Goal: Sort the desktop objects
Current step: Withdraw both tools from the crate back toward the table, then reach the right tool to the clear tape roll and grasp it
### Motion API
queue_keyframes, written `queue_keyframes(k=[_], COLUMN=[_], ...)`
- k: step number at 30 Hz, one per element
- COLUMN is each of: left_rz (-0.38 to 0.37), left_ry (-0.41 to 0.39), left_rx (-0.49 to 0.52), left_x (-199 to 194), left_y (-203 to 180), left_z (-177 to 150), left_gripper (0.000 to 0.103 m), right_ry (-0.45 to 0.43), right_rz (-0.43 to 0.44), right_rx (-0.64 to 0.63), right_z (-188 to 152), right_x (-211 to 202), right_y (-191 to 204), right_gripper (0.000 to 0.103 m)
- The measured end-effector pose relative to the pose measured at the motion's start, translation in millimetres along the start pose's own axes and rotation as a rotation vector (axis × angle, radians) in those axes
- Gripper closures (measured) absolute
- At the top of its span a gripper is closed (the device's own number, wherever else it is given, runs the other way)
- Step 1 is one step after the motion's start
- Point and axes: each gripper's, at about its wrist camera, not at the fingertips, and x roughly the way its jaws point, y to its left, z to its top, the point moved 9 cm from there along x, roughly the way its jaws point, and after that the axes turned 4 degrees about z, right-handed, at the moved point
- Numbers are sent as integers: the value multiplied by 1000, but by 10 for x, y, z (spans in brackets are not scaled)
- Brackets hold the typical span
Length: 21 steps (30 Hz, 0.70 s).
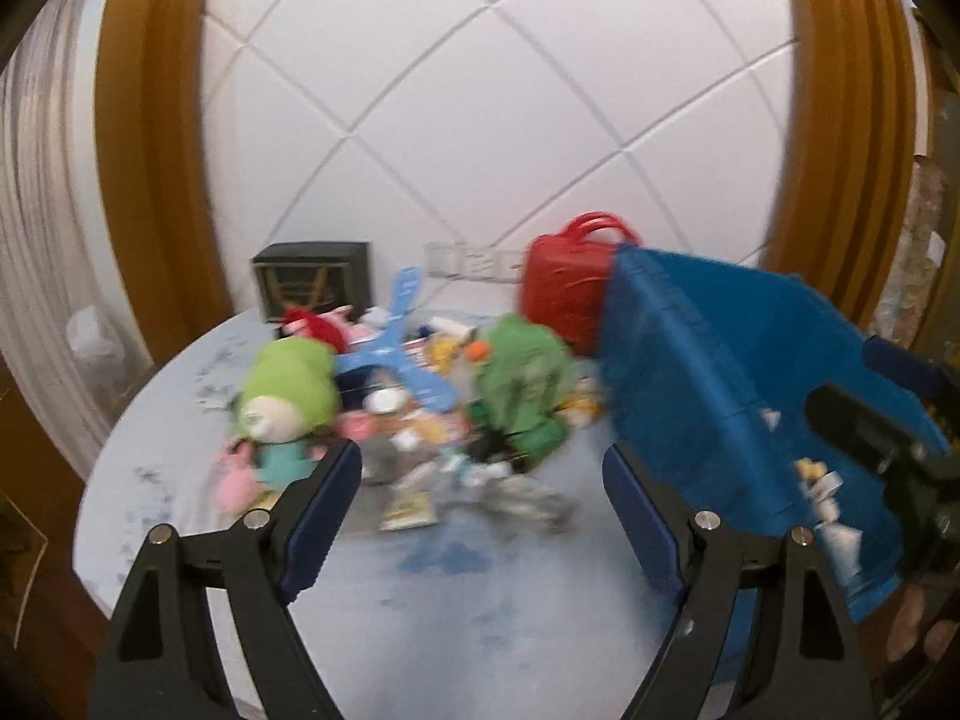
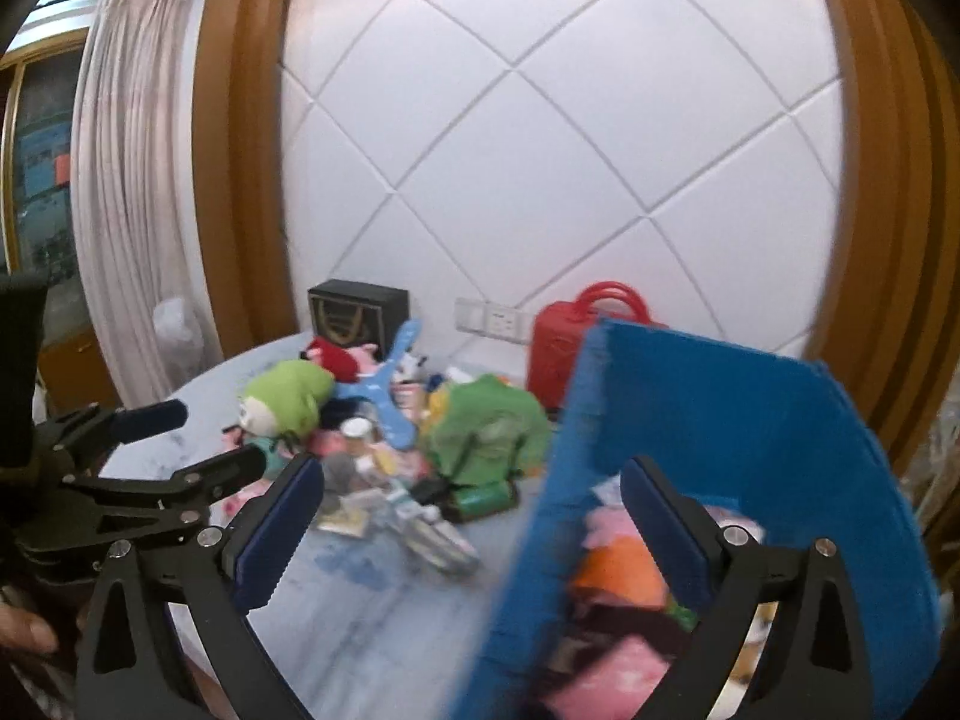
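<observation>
Left wrist view: the left gripper (image 1: 483, 519) has its ribbed blue pads wide apart, holding nothing, above the pale round table (image 1: 150, 468). The right gripper (image 2: 471, 531) is also spread apart, empty, straddling the rigid wall of the blue bin (image 2: 750, 438). Farther, soft plush toys (image 1: 288, 402) lie heaped mid-table, a glossy red bag (image 1: 567, 288) behind.

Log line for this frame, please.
left gripper: open | right gripper: open | blue bin: partly filled | toys: piled on table

L tool (image 1: 483, 516) jaws wide apart, R tool (image 2: 471, 525) jaws wide apart, both gripping nothing
</observation>
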Motion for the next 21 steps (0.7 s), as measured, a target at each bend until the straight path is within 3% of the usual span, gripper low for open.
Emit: queue_keyframes(k=[5,11,16,21], left_rz=[58,51,63,82], left_ry=[27,103,173,223], left_rx=[7,-65,-120,-90], left_x=[167,513,889,1376], left_y=[915,1604,1861,1751], left_z=[-259,-625,-856,-1013], left_gripper=[20,20,20,20], right_ry=[23,131,209,258], right_rz=[5,-53,-71,-83], right_rx=[41,48,66,85], right_z=[-90,-475,-785,-1054], right_x=[379,894,1287,1711], right_y=[536,830,789,663], right_gripper=[2,2,2,3])
